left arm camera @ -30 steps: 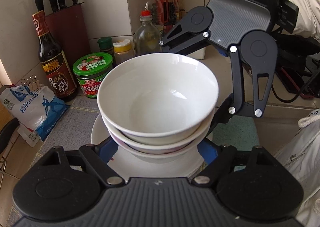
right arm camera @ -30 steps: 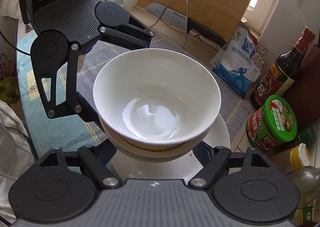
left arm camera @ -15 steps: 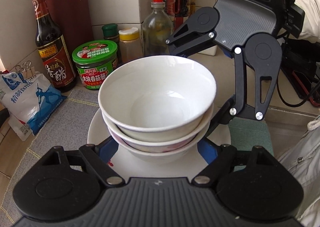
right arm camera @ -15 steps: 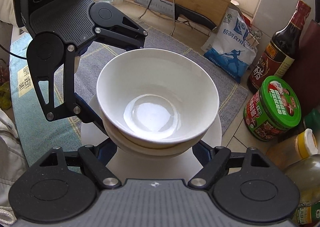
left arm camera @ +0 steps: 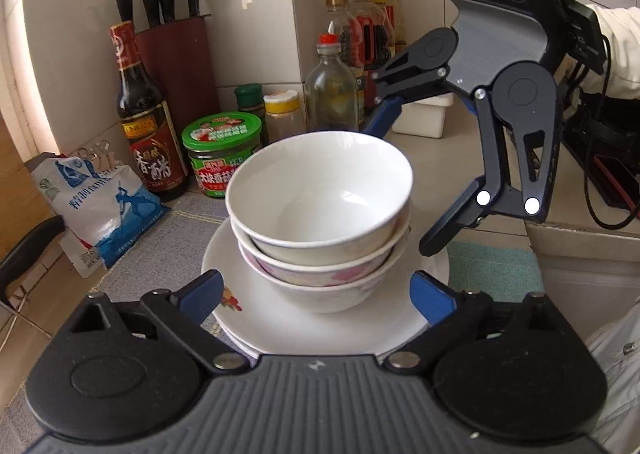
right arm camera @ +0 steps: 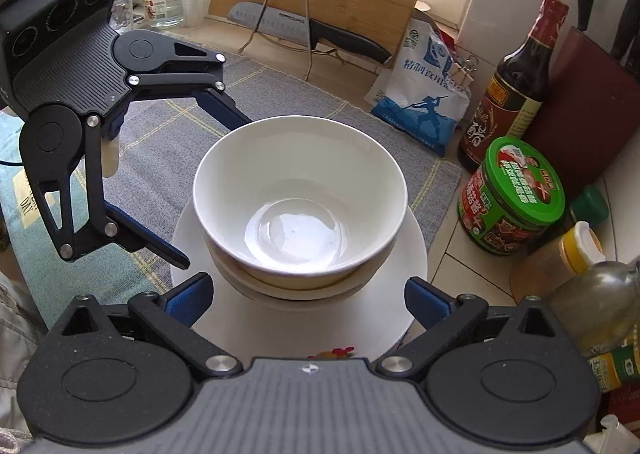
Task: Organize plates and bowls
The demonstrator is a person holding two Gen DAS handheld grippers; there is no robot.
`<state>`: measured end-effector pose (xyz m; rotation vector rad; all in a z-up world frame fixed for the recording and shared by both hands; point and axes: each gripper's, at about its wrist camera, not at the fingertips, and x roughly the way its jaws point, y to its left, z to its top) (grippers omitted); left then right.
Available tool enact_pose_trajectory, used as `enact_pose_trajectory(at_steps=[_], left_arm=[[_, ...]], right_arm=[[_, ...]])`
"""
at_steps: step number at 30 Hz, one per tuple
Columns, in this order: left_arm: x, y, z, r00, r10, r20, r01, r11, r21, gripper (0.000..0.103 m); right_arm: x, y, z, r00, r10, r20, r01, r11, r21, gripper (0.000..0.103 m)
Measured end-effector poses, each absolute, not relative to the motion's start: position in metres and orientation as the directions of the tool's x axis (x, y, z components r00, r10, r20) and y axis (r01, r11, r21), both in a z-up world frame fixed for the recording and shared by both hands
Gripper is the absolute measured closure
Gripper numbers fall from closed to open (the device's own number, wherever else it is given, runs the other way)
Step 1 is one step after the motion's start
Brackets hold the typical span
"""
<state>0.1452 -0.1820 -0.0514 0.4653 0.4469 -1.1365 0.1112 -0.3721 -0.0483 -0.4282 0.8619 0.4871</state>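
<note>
In the left wrist view, a salt bag (left arm camera: 100, 197) lies at the left edge, then a dark vinegar bottle (left arm camera: 144, 121) and a green-lidded jar (left arm camera: 222, 151) stand on the desk (left arm camera: 460, 157), all left of centre. At centre, the stack of white bowls (left arm camera: 320, 213) sits on a white plate (left arm camera: 280, 318), with the left gripper (left arm camera: 316, 294) opening wide around it, pads clear of the bowls. At upper right the right gripper (left arm camera: 404, 173) is likewise opening, its fingers apart from the stack.
</note>
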Motion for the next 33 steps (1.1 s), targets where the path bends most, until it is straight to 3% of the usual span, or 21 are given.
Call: enact_pose_trajectory(at_steps=[6,11,16,22,33], left_arm=[[0.115,-0.142,-0.019,0.513,-0.747,-0.422,0.851,0.507,0.138,0.001],[0.098,-0.134,0.002,0.627,-0.615,-0.479,0.739,0.663,0.116,0.001],[0.081,-0.112,0.021,0.625,-0.604,-0.495,0.708,0.706,0.033,0.001],[0.067,-0.101,0.038,0.638,-0.549,-0.54,0.66,0.752,0.015,0.001],[0.055,-0.094,0.044,0.64,-0.528,-0.558,0.632,0.775,-0.008,0.001]], right_arm=[[0.073,-0.339,-0.028,0.625,0.027,-0.78,-0.316,0.922,-0.221,0.0],[0.039,-0.311,-0.009,0.666,-0.17,-0.726,0.008,0.975,-0.221,0.0],[0.005,-0.289,0.007,0.688,-0.281,-0.669,0.24,0.958,-0.155,0.0],[-0.024,-0.267,0.02,0.703,-0.365,-0.611,0.373,0.92,-0.12,0.0],[-0.039,-0.253,0.021,0.697,-0.411,-0.588,0.447,0.89,-0.093,0.0]])
